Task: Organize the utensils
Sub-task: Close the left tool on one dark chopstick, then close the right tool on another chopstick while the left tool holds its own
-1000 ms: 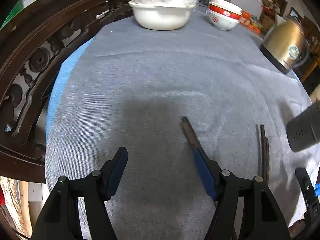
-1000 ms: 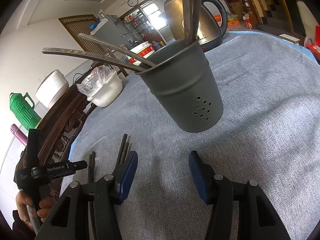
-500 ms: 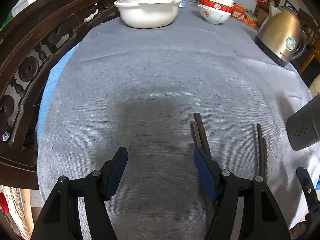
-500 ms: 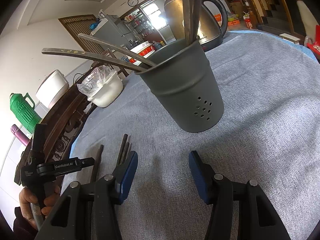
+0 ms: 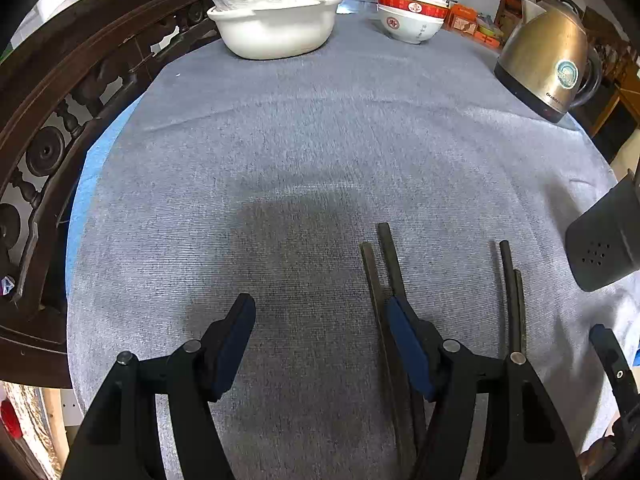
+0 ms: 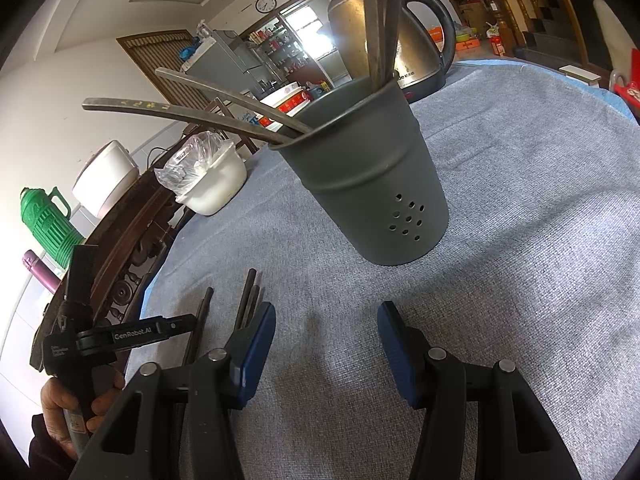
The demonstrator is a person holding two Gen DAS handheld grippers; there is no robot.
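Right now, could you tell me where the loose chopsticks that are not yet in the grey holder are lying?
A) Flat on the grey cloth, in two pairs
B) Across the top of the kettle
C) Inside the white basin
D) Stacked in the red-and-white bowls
A: the left wrist view shows one pair of chopsticks by the left gripper and a second pair beside it, both flat on the grey cloth, outside the holder.

The near ends of the chopsticks (image 5: 394,264) lie hidden under the left gripper's right finger. The grey utensil holder (image 5: 604,236) is cut off by the right edge.
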